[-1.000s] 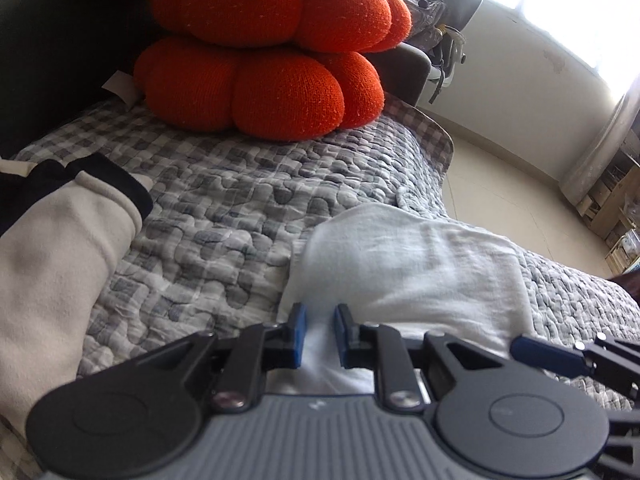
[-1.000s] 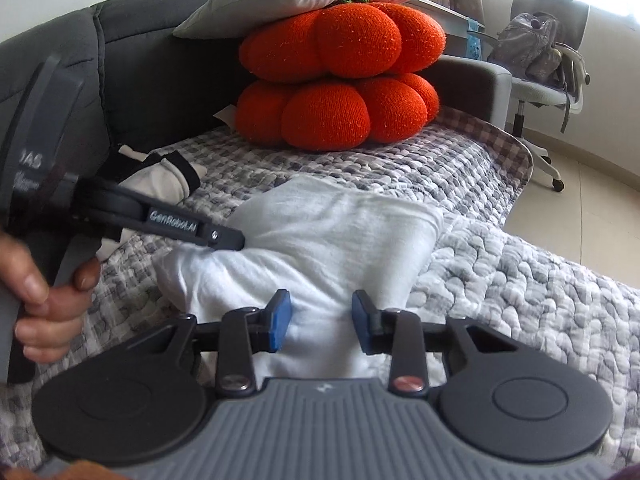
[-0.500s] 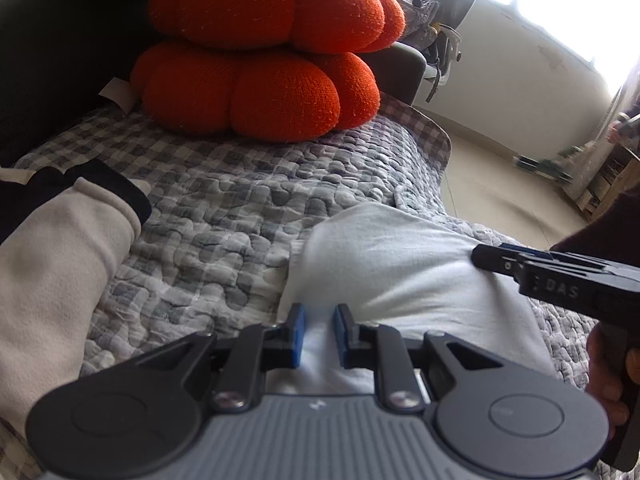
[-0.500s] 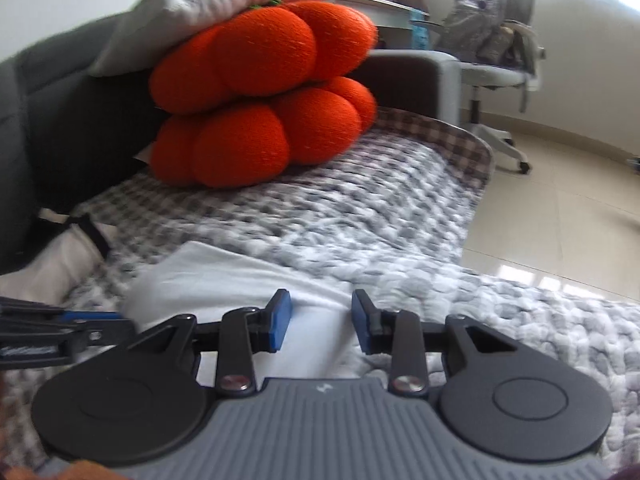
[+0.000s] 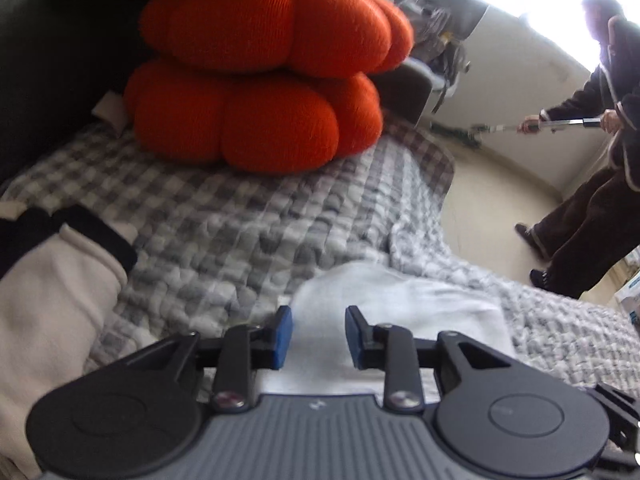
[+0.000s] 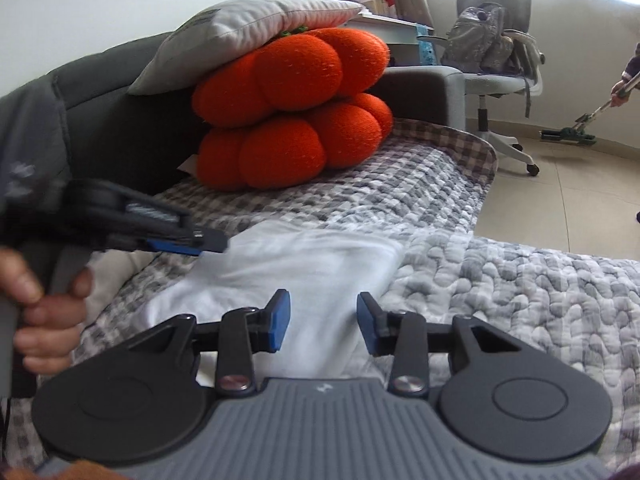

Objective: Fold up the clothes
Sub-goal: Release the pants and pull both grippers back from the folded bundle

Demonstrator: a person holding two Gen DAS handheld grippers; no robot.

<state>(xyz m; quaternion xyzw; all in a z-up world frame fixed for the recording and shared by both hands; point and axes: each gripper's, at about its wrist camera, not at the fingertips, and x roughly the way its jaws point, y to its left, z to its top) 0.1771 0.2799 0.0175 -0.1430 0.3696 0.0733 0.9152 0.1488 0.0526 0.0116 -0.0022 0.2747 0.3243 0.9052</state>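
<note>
A: While the left gripper [image 5: 318, 336] hangs over the near edge of the folded white garment [image 5: 400, 300], its jaws are opening, w/ nothing pinched btwn the blue pads; only white cloth shows in the gap below them.

B: And the right gripper [image 6: 323, 326]?

A: Same. Jaws opening, pads apart, nothing gripped. The white garment [image 6: 304, 264] lies flat under and ahead of it on the gray checked quilt [image 6: 520, 300].

B: Where's the left tool from the right cam?

A: Off to its left, tips over the garment's far-left corner, a hand [image 6: 44, 320] wrapped round the handle. Pads look clear of the cloth, but it's blurred, so can't say if they touch.

B: Other clothes?

A: A cream garment w/ black trim [image 5: 60, 300] left of the left gripper, on the quilt, apart from the white one.

B: Ahead of the tools?

A: Two stacked orange pumpkin cushions [image 6: 296, 120] well ahead, against the dark sofa back, w/ a gray pillow [image 6: 248, 36] on top. Farther right an office chair [image 6: 500, 60] w/ a backpack on it. A person [image 5: 592, 160] in dark clothes stands on the floor to the right, holding a mop [image 6: 572, 130].
</note>
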